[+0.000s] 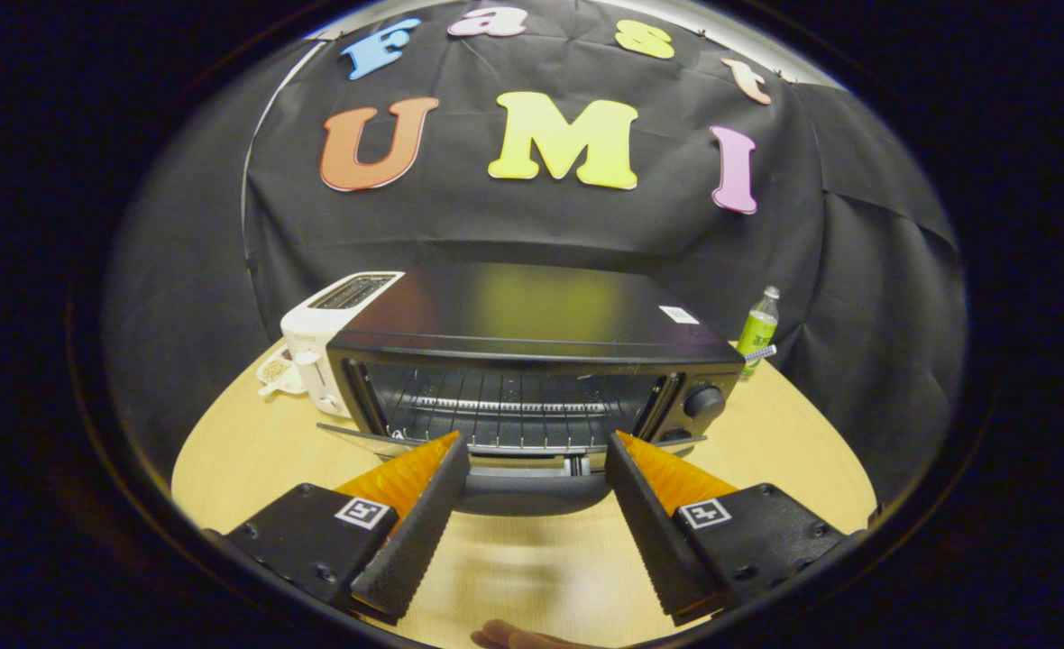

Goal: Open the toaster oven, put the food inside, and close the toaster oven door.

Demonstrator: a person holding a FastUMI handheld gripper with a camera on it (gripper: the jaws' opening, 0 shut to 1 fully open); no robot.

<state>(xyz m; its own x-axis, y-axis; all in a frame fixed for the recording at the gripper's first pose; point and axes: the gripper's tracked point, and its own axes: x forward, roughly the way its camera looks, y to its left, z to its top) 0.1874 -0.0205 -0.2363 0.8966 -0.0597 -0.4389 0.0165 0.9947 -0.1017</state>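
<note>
A: Two fingers spread wide, nothing held between. Gripper [536,451] hovering over the table [514,568], pointed at the toaster oven [532,361].

B: Fingertips where?

A: Level with the dropped door [532,491], one tip toward each end of it. Contact with the door: cannot tell.

B: Oven state?

A: Open. Door folded down flat toward the fingers, dark handle edge lying in the gap between them. Wire rack [505,410] visible inside, bare. Round knob [703,401] on the oven's right front panel.

B: Food?

A: Not clearly spotted. Small pale dish [278,371] with something in it, left of the oven, beside the white toaster [320,347]. Contents too small to tell.

B: Other stuff?

A: White toaster touching or just beside the oven's left side, slots up. Green bottle [757,329] upright behind the oven's right rear corner, near the black cloth wall [532,225]. White sticker [679,315] on the oven top, right side.

B: Person?

A: Bit of a hand [514,638] below the fingers, at the table's near edge.
</note>
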